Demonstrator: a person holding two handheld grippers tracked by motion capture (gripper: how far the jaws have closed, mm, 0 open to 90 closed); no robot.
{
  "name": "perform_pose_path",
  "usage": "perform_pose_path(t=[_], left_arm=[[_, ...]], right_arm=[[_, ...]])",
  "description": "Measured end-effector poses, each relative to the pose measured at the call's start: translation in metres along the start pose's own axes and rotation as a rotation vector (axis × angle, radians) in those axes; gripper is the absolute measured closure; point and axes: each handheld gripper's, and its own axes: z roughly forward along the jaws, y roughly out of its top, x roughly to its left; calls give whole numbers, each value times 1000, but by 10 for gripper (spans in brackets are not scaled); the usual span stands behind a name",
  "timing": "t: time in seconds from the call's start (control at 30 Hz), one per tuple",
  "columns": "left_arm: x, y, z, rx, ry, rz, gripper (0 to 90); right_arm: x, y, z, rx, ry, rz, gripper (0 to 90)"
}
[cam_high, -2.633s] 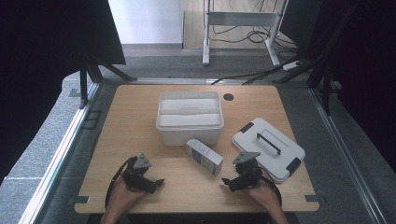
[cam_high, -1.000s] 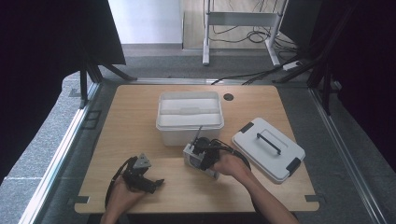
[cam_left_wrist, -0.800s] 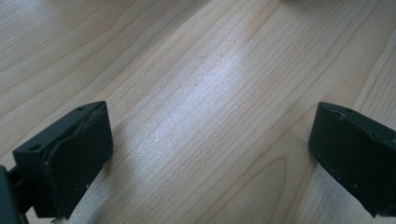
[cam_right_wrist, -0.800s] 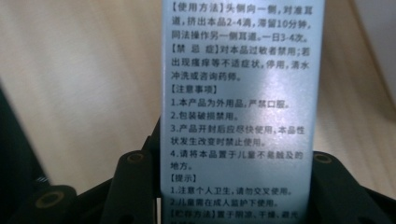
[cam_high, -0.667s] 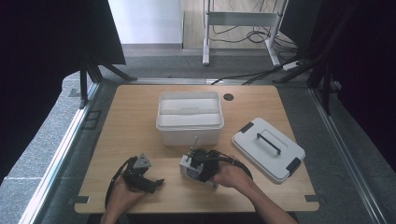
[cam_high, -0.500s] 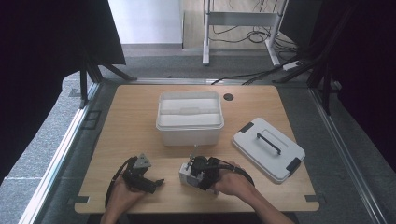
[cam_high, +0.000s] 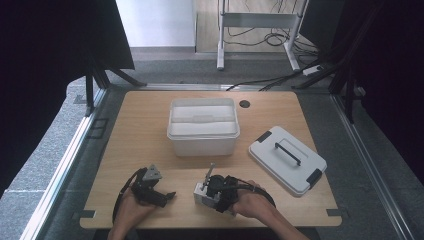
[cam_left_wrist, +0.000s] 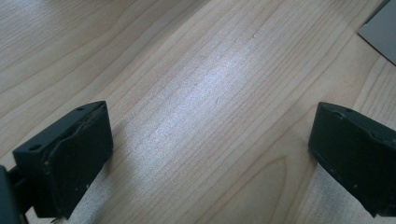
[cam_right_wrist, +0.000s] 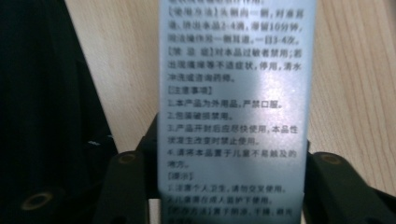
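one small printed cardboard box (cam_high: 204, 193) between the right gripper (cam_high: 218, 192) jaws, just been opening, one translucent plastic bin (cam_high: 202, 125), one flat grey lid (cam_high: 287, 160), left gripper (cam_high: 159, 192) jaws wide open and empty, woodgrain tabletop (cam_high: 140, 130)

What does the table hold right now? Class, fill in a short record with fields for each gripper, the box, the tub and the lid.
left gripper: open, resting on the table, nothing between its jaws
right gripper: jaws on either side of the small box
small box: white, printed text, on the table's near edge, between the two hands
tub: white, open, mid-table
lid: white, dark handle and clips, lying right of the tub
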Motion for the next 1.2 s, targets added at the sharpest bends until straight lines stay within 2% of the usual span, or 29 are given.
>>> perform_pose_path(t=[0.23, 0.47, 0.7, 0.8, 0.93, 1.2], left_arm=[[0, 0, 0, 0, 0, 0, 0], [0, 0, 0, 0, -1, -1, 0], [0, 0, 0, 1, -1, 0, 0], [0, 0, 0, 1, -1, 1, 0], [0, 0, 0, 1, -2, 0, 0], [1, 0, 0, -3, -12, 3, 0]], right_arm=[[2, 1, -19, -32, 24, 16, 413], [-1, 0, -41, -76, 47, 25, 401], [-9, 0, -62, -132, 44, 36, 392], [-15, -3, -68, -155, 26, 61, 385], [-30, -12, -67, -187, -4, 114, 366], [-60, -42, -48, -240, -41, 227, 306]])
